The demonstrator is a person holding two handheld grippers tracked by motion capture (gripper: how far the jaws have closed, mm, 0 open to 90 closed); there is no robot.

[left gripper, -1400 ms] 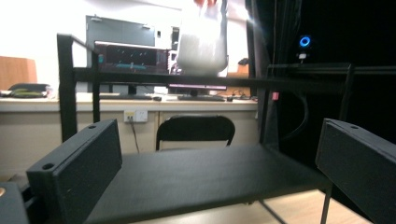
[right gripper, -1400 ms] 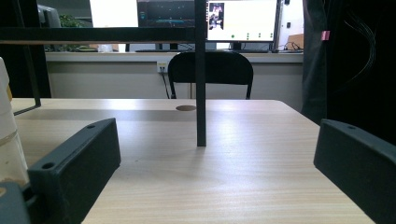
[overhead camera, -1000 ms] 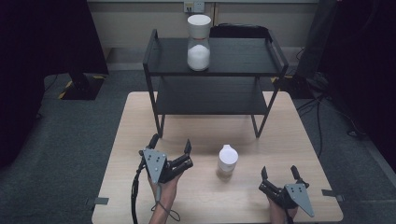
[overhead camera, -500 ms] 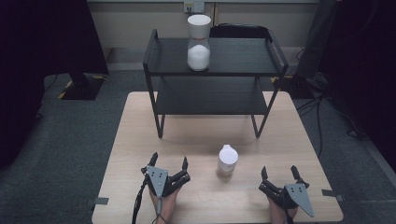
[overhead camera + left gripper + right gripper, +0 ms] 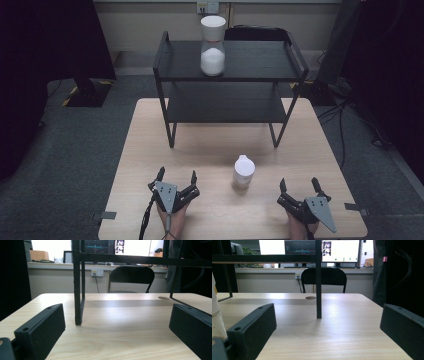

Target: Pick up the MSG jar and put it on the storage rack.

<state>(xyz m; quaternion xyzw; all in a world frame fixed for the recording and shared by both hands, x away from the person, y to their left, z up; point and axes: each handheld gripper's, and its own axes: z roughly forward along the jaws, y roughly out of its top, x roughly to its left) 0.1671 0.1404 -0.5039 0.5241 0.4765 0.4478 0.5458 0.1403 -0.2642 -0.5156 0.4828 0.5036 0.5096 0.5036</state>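
Grey carpet is lying round a pale wood table (image 5: 150, 130), w/ a black two-tier rack (image 5: 230, 75) standing at its far half. Left gripper (image 5: 176, 178) & right gripper (image 5: 300, 185) are resting at the near edge, jaws spread, gripping nothing. Small white-capped bottle (image 5: 243, 172) is standing btwn them.

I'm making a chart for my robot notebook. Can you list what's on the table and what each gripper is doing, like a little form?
Table: light wooden table
Rack: black two-tier metal shelf rack, standing at the far half of the table
On the rack's top tier: tall clear jar with a white lid and white powder inside
On the table: small white-capped bottle, upright, between the grippers, nearer the right one
Left gripper: jaws open, holding nothing
Right gripper: jaws open, holding nothing
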